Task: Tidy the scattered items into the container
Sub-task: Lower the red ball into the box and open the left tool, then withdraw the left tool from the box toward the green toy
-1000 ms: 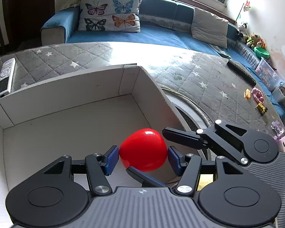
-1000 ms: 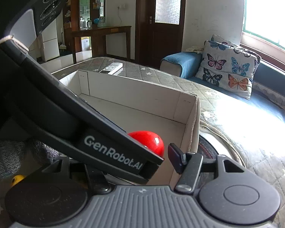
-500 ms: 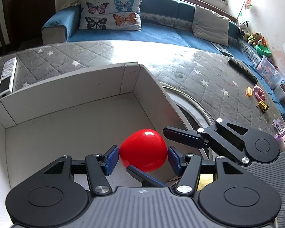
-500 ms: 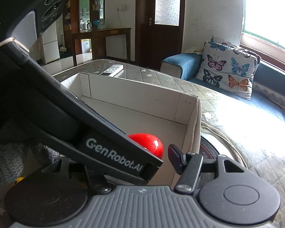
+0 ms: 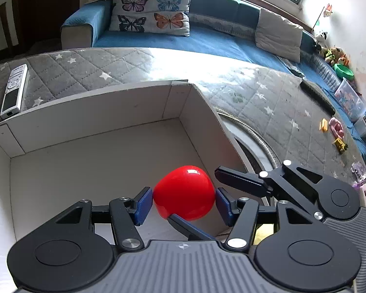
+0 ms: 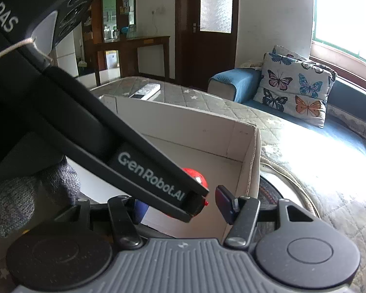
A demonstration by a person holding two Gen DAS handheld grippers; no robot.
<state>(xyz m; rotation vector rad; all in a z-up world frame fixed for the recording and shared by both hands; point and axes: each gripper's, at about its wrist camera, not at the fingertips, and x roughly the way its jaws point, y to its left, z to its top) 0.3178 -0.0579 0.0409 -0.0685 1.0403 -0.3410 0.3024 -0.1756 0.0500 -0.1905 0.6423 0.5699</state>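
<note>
My left gripper [image 5: 184, 201] is shut on a glossy red heart-shaped toy [image 5: 184, 191], its blue pads against the toy's two sides. It holds the toy over the near right corner of the white cardboard box [image 5: 90, 112]. My right gripper [image 6: 180, 202] is open and empty. It sits just right of the left one, its fingers [image 5: 241, 183] crossing under and beside the toy. In the right wrist view the left gripper's body hides most of the toy [image 6: 195, 174] and the box [image 6: 183, 117].
A grey remote [image 5: 13, 91] lies on the quilted star-pattern cover behind the box. Small toys [image 5: 336, 131] and a black remote [image 5: 317, 96] lie far right. A blue sofa with butterfly cushions [image 5: 151, 12] runs along the back.
Both grippers have shifted slightly, so the box looks a little lower and farther in view. The left gripper's hold on the red toy is unchanged.
</note>
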